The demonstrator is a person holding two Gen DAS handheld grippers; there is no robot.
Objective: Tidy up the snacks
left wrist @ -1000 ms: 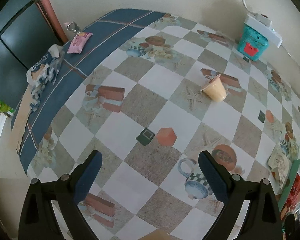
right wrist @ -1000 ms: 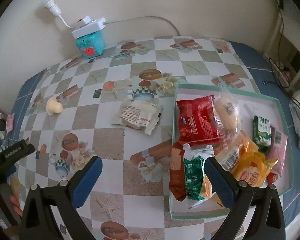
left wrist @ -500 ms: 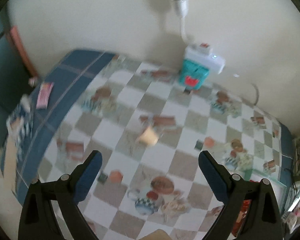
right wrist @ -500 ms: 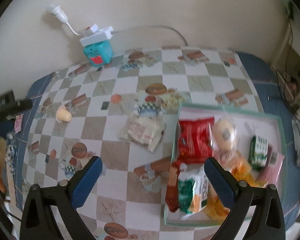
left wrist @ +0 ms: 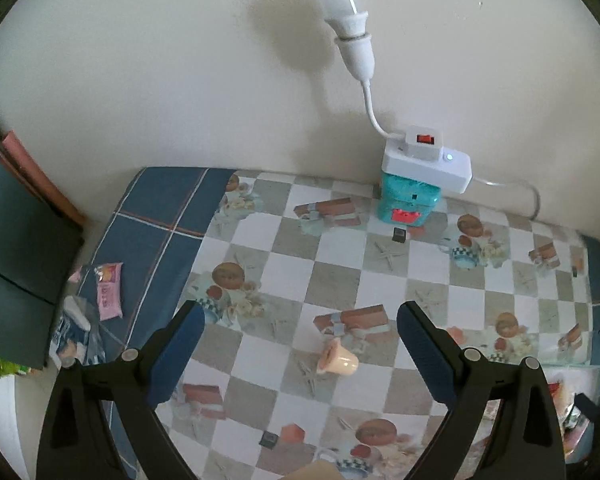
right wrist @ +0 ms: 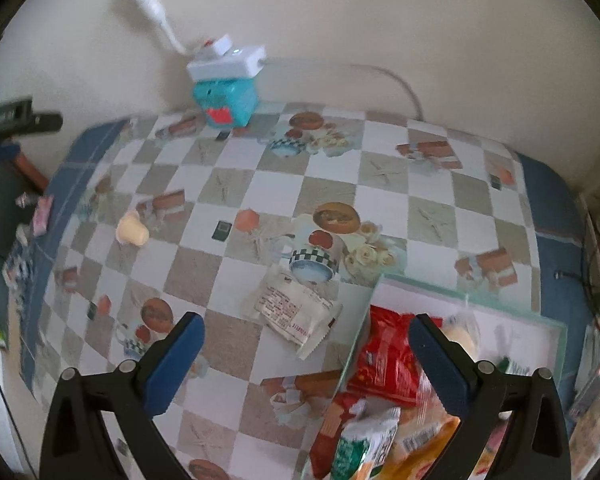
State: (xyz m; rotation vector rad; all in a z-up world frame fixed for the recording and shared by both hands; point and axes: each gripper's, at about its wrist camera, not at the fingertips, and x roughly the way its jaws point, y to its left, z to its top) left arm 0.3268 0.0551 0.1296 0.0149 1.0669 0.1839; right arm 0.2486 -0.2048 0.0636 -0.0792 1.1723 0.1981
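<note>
tray (right wrist: 556, 328) snacks blur and run off frame behind right fingers (right wrist: 440, 364).

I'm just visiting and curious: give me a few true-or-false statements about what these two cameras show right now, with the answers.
1. Both grippers, left gripper and right gripper, are open and hold nothing. True.
2. The white snack packet lies inside the tray. False: it lies on the tablecloth beside the tray.
3. The small cream cup lies on its side. True.
4. The red snack bag is in the tray. True.
5. The pink packet sits beside the teal box. False: it lies far off, on the blue border.
</note>
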